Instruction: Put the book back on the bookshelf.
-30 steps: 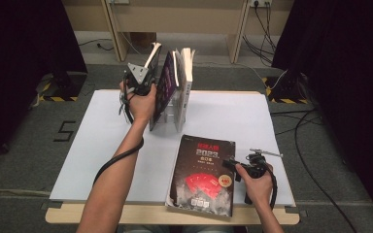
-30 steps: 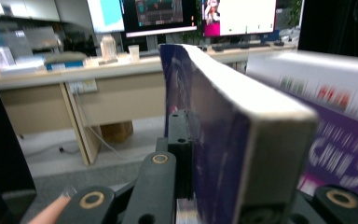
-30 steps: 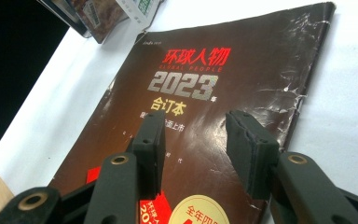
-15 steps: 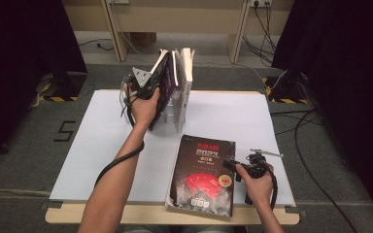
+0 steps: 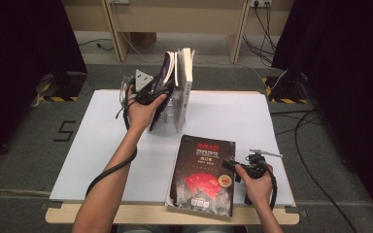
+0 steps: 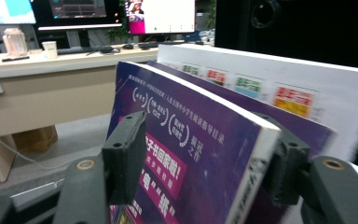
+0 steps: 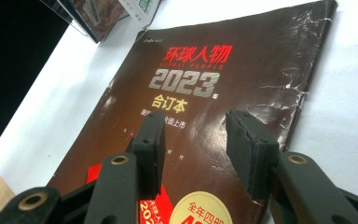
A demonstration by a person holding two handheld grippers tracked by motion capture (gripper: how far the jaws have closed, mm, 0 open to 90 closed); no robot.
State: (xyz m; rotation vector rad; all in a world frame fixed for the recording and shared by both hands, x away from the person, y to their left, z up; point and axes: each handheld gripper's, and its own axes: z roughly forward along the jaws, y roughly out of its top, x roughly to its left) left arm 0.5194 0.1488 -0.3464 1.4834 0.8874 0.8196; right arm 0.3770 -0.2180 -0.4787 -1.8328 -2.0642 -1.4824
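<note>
A purple-covered book (image 5: 167, 73) stands leaning against a white-edged book (image 5: 187, 63) in a clear stand (image 5: 172, 114) at the table's far side. My left gripper (image 5: 158, 85) is at the purple book's upper edge. Its jaws have just been opening, and in the left gripper view the purple book (image 6: 191, 154) sits between the jaws of the left gripper (image 6: 205, 144) without being squeezed. A dark brown magazine (image 5: 201, 174) lies flat near the front edge. My right gripper (image 5: 230, 167) rests open at its right side, and in the right gripper view the magazine cover (image 7: 205, 79) lies beyond the right gripper (image 7: 196, 126).
A white board (image 5: 102, 145) covers the wooden table. The white book (image 6: 284, 84) with coloured labels stands right behind the purple one. Cables and dark curtains lie on the floor to both sides, and desk legs rise beyond the table.
The left gripper's jaws have spread apart around the purple book, which now leans closer to the other books. The right hand has stayed where it was.
</note>
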